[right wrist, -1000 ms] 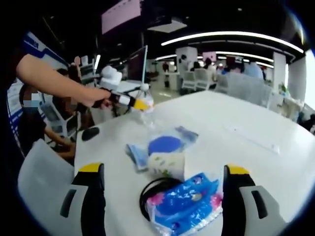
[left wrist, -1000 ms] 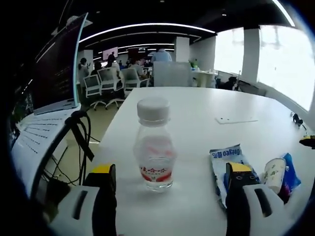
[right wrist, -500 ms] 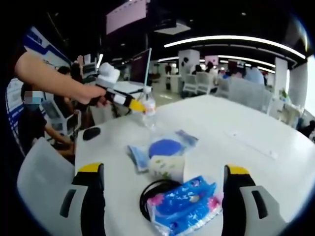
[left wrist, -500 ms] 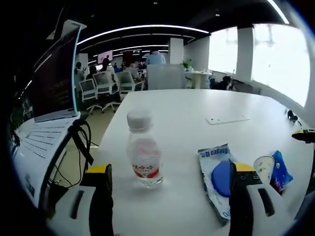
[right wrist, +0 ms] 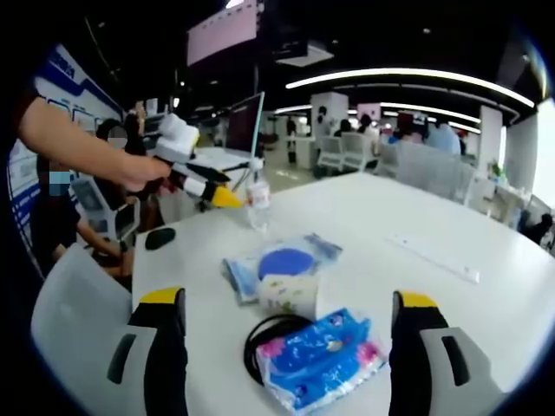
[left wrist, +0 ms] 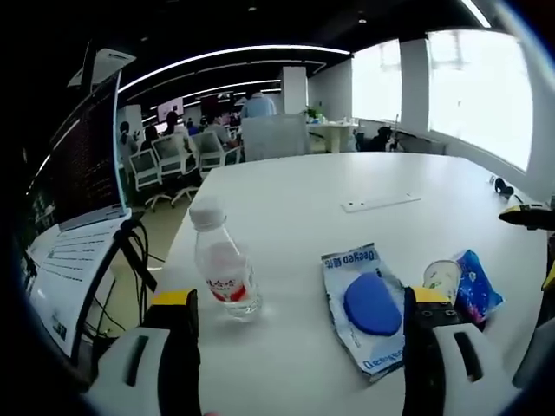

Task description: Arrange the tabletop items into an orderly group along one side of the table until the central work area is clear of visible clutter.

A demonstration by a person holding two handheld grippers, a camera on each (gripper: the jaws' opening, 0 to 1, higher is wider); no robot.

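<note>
**Both grippers open over a cluttered white table**

Through the left gripper view I see my left gripper (left wrist: 299, 342) with jaws spread wide and nothing between them. Ahead on the round white table (left wrist: 347, 186) stands a small clear plastic water bottle with a white cap and red label (left wrist: 224, 273), upright near the table edge. Beside it lies a clear packet with blue print holding a round blue disc (left wrist: 368, 303), then a white paper cup (left wrist: 440, 279) on its side against a blue patterned wrapper (left wrist: 475, 284).

The right gripper view adds what the other misses: a black cable loop (right wrist: 264, 340) under the blue tissue pack, and a dark oval mouse (right wrist: 159, 237) well apart near the far edge. My right gripper (right wrist: 286, 347) is also open and empty.
</note>
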